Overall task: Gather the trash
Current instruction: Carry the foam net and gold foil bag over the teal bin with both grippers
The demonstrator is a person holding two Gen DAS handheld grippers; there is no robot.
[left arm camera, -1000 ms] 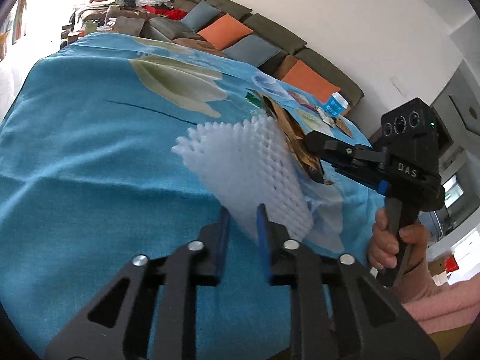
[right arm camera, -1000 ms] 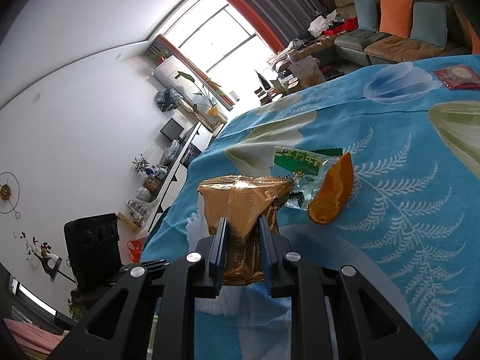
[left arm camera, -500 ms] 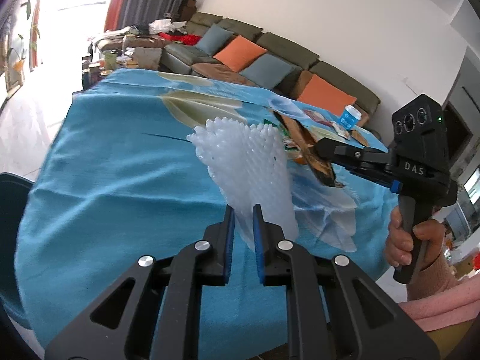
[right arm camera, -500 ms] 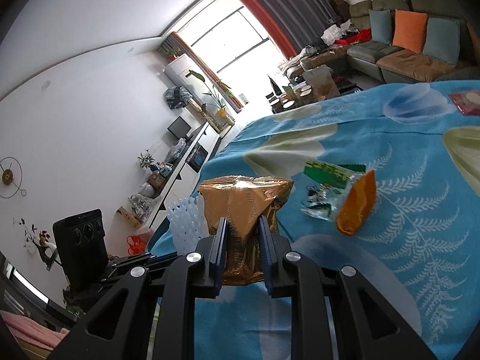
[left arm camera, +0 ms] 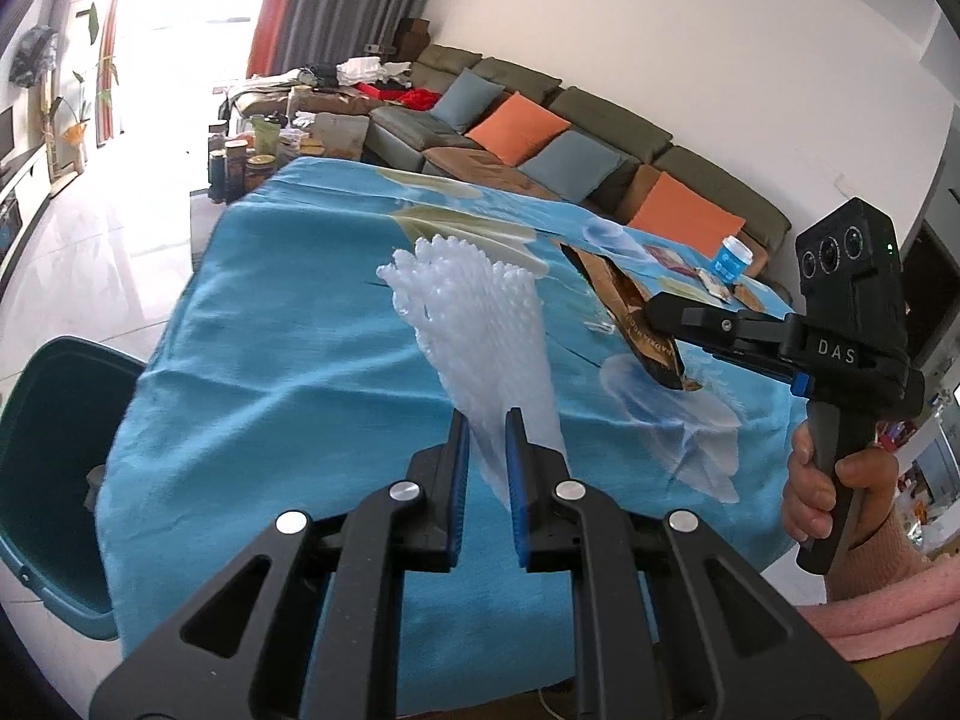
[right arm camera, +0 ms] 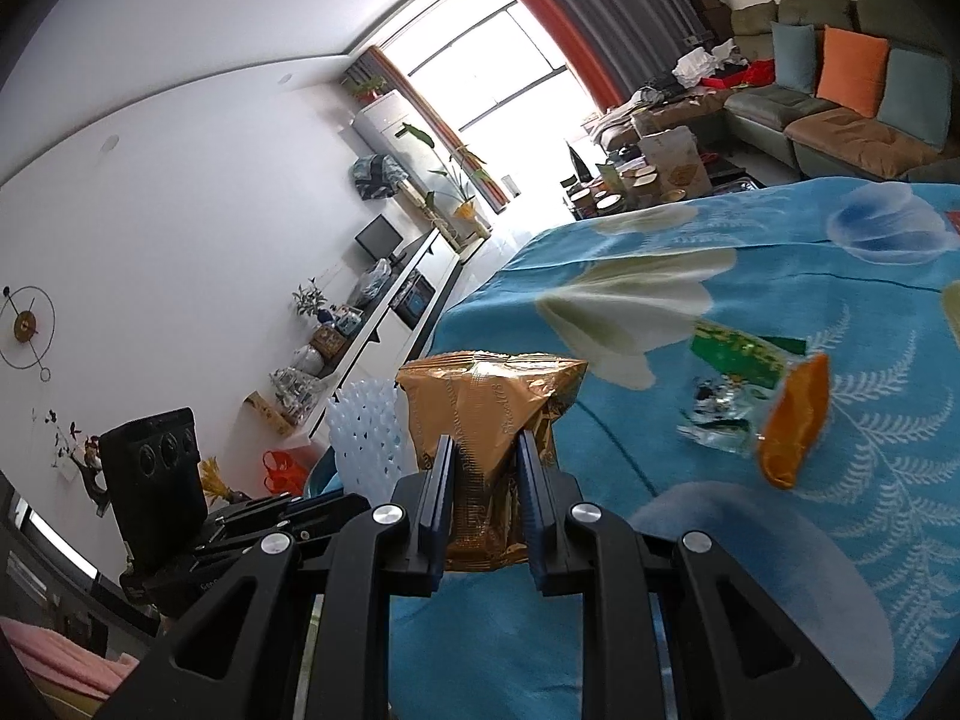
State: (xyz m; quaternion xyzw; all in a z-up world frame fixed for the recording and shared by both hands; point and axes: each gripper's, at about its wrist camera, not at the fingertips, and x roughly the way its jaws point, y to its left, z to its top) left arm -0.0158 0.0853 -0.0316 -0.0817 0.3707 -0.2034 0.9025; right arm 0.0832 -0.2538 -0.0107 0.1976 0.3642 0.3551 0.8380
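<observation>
Left tool (left arm camera: 483, 420): matte black angular arms with triangular cut-outs, four silver round screws, blue pads on inner finger faces. Right tool (right arm camera: 483, 456): same black build, silver screws, dark blue pads; black camera block with three lenses, green light, white "DAS" lettering, pistol handle. Hand (left arm camera: 831, 495) with pink fuzzy sleeve (left arm camera: 888, 606).

Bright daylight pours through the window (right arm camera: 516, 78), which blows out to pure white at the upper middle of the right wrist view and the upper left of the left wrist view. Glare washes the floor (left arm camera: 90, 252) there. Fisheye distortion bends walls and darkens every corner. The green wrapper (right arm camera: 729, 384) at right is motion-blurred.
</observation>
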